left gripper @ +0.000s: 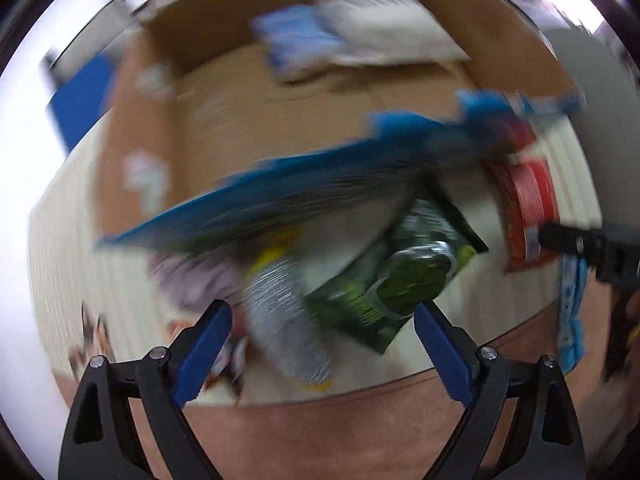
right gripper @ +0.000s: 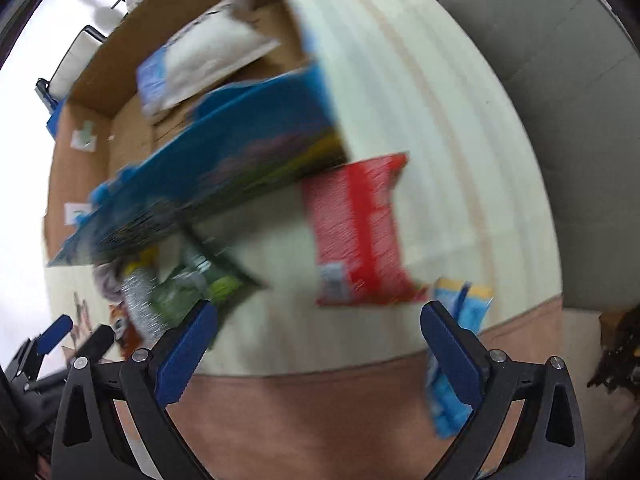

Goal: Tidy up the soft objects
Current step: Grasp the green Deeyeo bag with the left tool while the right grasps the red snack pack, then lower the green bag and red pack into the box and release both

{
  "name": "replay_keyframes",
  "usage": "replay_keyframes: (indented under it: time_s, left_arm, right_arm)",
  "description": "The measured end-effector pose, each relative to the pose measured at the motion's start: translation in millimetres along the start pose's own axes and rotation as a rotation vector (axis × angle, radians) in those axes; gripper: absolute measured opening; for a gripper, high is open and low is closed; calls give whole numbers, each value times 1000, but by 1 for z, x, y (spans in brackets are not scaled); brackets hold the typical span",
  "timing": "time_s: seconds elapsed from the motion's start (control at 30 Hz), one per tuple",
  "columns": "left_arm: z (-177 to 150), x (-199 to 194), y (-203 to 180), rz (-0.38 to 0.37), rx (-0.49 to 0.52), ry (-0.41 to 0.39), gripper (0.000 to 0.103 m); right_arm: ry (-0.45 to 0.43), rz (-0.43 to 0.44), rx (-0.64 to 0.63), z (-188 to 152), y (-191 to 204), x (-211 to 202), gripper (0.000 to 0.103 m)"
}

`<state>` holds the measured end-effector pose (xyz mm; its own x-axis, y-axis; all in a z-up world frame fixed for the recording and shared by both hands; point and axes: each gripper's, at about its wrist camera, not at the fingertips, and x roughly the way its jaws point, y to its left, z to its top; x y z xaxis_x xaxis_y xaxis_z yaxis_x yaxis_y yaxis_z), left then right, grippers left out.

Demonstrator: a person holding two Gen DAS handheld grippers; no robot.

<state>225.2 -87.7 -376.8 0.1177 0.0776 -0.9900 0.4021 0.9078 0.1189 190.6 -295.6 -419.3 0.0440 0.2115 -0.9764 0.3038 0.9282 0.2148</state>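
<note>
Both views are motion-blurred. A cardboard box [left gripper: 224,92] lies open on the pale table, with a white-and-blue soft pack [left gripper: 360,32] inside; the box [right gripper: 92,152] and pack [right gripper: 200,56] also show in the right wrist view. A large blue bag [left gripper: 280,196] [right gripper: 224,152] hangs over the box's front edge. A green packet [left gripper: 400,264] [right gripper: 200,284], a silver packet [left gripper: 284,304] [right gripper: 138,300] and a red packet [left gripper: 528,196] [right gripper: 360,232] lie on the table. My left gripper [left gripper: 322,312] is open and empty over the green and silver packets. My right gripper [right gripper: 318,312] is open and empty before the red packet.
A light blue packet [right gripper: 460,344] hangs at the table's front edge by my right finger. A grey chair [right gripper: 560,100] stands to the right. More packets [left gripper: 96,340] lie at the left. The table [right gripper: 440,120] has a brown front edge.
</note>
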Motion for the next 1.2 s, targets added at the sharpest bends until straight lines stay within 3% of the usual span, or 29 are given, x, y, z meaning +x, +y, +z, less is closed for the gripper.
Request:
replay_keyframes:
  time_s: [0.1, 0.23, 0.3, 0.33, 0.4, 0.43, 0.47, 0.63, 0.8, 0.87, 1.0, 1.1, 1.2]
  left_arm:
    - [14, 19, -28, 37, 118, 9, 94]
    - [25, 36, -54, 2, 232, 30, 93]
    - [27, 43, -64, -2, 273, 59, 67]
    - [27, 45, -67, -18, 269, 82, 54]
    - [29, 44, -67, -23, 229, 105, 48]
    - [30, 43, -64, -41, 181, 128, 46]
    - [29, 44, -59, -67, 132, 150, 45]
    - [0, 58, -15, -255, -234, 341, 44]
    - [-40, 66, 3, -317, -353, 393, 47]
    - [-47, 68, 4, -349, -351, 374, 48]
    - [-48, 69, -10, -351, -221, 357, 55]
    - [-37, 70, -24, -285, -123, 368, 57]
    - [-41, 77, -30, -215, -126, 377, 55]
  right_arm:
    - [32, -13, -25, 16, -11, 19, 103]
    - [68, -9, -18, 30, -20, 39, 101]
    - [77, -3, -32, 32, -19, 45, 100]
    - [84, -6, -43, 33, -17, 48, 96]
    - [107, -2, -58, 33, -15, 54, 82]
    - [127, -13, -67, 32, -13, 58, 66]
    - [124, -39, -81, 30, -12, 57, 60]
    - [189, -23, -90, 18, -12, 59, 55]
    - [282, -32, -173, -17, -8, 64, 54]
    - [315, -34, -203, -32, -8, 68, 55]
    - [282, -91, -258, -41, 2, 69, 57]
    - [268, -107, -247, -46, 9, 72, 62]
    - [238, -124, -228, -47, 18, 75, 67]
